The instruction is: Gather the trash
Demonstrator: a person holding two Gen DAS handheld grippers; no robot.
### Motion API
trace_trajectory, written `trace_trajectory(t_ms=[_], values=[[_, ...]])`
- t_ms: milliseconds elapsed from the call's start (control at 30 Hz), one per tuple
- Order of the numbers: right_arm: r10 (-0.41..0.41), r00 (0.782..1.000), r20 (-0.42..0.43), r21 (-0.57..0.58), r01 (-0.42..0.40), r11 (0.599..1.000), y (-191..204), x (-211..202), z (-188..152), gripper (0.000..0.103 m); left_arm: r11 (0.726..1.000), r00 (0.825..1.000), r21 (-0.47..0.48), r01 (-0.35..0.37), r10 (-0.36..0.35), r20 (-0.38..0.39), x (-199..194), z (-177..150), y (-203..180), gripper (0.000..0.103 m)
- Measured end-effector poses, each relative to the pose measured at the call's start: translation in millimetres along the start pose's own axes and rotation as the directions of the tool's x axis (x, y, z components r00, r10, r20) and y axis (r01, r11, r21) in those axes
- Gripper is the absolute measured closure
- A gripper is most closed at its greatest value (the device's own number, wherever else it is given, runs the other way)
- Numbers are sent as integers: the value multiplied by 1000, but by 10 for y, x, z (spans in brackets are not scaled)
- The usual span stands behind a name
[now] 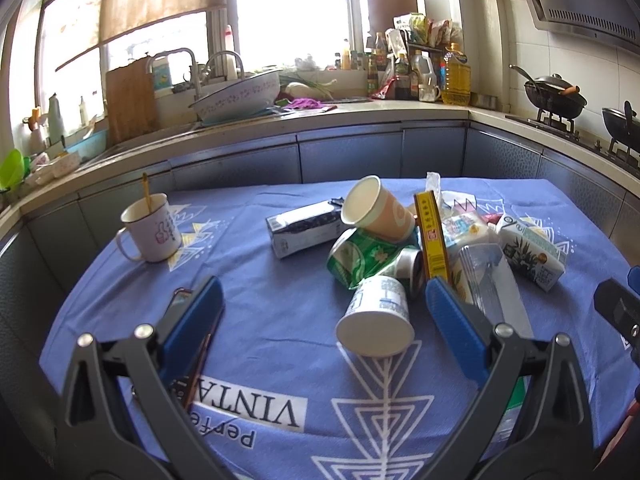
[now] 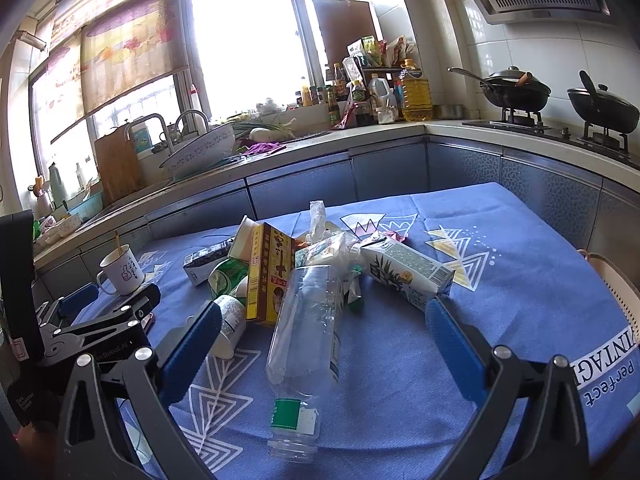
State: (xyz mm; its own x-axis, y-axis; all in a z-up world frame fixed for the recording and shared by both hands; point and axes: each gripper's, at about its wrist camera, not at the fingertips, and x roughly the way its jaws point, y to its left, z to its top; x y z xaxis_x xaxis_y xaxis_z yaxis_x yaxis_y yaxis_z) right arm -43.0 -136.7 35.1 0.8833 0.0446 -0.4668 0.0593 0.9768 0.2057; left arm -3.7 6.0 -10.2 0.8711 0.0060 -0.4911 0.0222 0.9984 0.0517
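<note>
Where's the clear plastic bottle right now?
The clear plastic bottle lies on the blue tablecloth between the open right gripper fingers, beside the yellow box.

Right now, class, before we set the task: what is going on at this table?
A person holds a two-finger tool in each hand over a blue tablecloth heaped with trash. The left tool is open, with a tipped white paper cup in front of it. The right tool is open too, facing a clear plastic bottle lying on its side. Nothing is gripped yet. A mug stands upright apart from the pile.
</note>
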Motion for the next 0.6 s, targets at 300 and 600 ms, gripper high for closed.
trace_trajectory(t_ms=[300,600], values=[[6,1000,-9,1,-6,1000,18,1,-9,3,1000,1000,-12,10,-10,1,-7,-36,6,5],[11,1000,-15,7,-11,1000,11,11,-13,3,1000,1000,-22,17,-17,-4,4,-47,10,5]])
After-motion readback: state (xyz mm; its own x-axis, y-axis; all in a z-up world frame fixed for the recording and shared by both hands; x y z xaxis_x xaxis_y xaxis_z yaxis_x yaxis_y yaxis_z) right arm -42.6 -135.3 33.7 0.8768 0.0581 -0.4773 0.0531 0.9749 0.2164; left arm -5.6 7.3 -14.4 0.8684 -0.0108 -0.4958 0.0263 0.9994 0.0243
